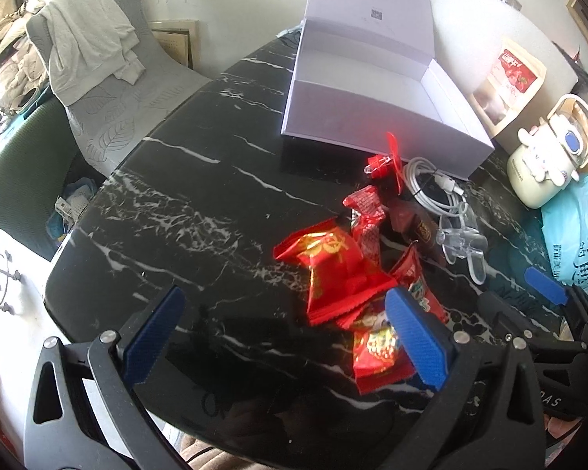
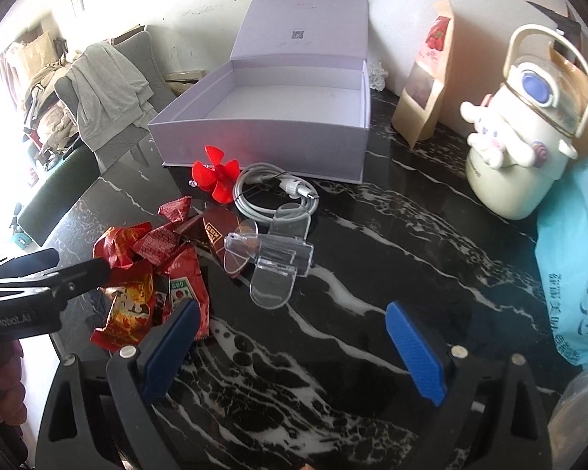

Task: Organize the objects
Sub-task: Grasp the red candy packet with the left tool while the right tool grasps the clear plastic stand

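Two hand-held grippers hover over a black marble table (image 2: 372, 235); the left gripper (image 1: 282, 317) spread wide, empty, its right finger just over the red snack packets (image 1: 333, 266); the right gripper (image 2: 290, 331) likewise agape, the clear plastic stand (image 2: 270, 258) just ahead; the open white box (image 2: 278, 117) beyond, a white cable (image 2: 262, 192) coiled beside it.

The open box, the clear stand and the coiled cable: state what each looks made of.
Open box: matte lavender-white rigid cardboard, judging by its flat folded walls and hinged lid. Clear stand: transparent glossy plastic, probably acrylic; the tabletop shows through it. Coiled cable: smooth white rubbery sheath, likely plastic-coated.
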`<action>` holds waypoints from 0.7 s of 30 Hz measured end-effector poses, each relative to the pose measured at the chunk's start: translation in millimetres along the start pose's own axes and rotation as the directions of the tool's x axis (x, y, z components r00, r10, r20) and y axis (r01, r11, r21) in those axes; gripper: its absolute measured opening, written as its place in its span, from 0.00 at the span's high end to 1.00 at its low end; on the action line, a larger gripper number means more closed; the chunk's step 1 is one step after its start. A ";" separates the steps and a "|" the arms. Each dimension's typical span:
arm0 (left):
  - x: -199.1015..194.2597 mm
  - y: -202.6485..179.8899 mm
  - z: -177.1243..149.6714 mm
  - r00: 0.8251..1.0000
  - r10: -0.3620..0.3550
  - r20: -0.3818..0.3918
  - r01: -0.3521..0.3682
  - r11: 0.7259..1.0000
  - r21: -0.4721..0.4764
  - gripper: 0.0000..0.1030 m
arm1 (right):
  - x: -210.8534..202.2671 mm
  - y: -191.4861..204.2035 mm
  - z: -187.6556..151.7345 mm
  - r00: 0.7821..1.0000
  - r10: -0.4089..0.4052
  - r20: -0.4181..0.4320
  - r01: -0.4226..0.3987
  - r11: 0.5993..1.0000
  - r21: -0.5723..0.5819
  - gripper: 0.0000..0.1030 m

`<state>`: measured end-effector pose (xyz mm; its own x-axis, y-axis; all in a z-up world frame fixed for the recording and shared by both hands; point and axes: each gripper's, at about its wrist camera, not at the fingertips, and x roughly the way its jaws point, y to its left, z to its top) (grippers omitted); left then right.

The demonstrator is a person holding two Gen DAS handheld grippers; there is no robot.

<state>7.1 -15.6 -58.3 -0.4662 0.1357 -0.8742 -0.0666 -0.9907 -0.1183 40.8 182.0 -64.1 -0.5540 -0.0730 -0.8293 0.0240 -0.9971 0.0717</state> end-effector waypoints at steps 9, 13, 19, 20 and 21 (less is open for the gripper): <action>13.5 -6.4 10.3 1.000 0.001 -0.014 -0.001 1.000 0.017 0.05 | 17.7 -0.9 13.1 0.999 0.037 -0.009 -0.037 0.999 0.007 0.11; 18.9 -3.9 13.0 1.000 -0.006 -0.030 0.006 1.000 0.004 0.11 | 25.4 1.7 19.5 0.999 0.049 -0.011 -0.049 0.999 0.014 0.11; 21.9 4.6 17.5 0.999 -0.018 -0.033 0.017 1.000 -0.021 0.22 | 35.6 2.9 27.3 0.998 0.055 -0.010 -0.054 0.998 0.037 0.14; 22.2 6.0 17.7 0.999 -0.019 -0.032 0.019 0.999 -0.026 0.26 | 37.1 2.6 28.2 0.999 0.049 -0.008 -0.049 0.998 0.040 0.16; 22.9 7.6 18.1 0.999 -0.024 -0.033 0.023 0.999 -0.030 0.28 | 39.2 2.0 29.2 0.999 0.047 -0.012 -0.046 0.998 0.045 0.19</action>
<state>-20.1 -20.0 -70.8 -0.4351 0.1590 -0.8863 -0.0503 -0.9870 -0.1524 -5.2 177.7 -80.3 -0.5425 -0.1197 -0.8315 0.0121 -0.9908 0.1347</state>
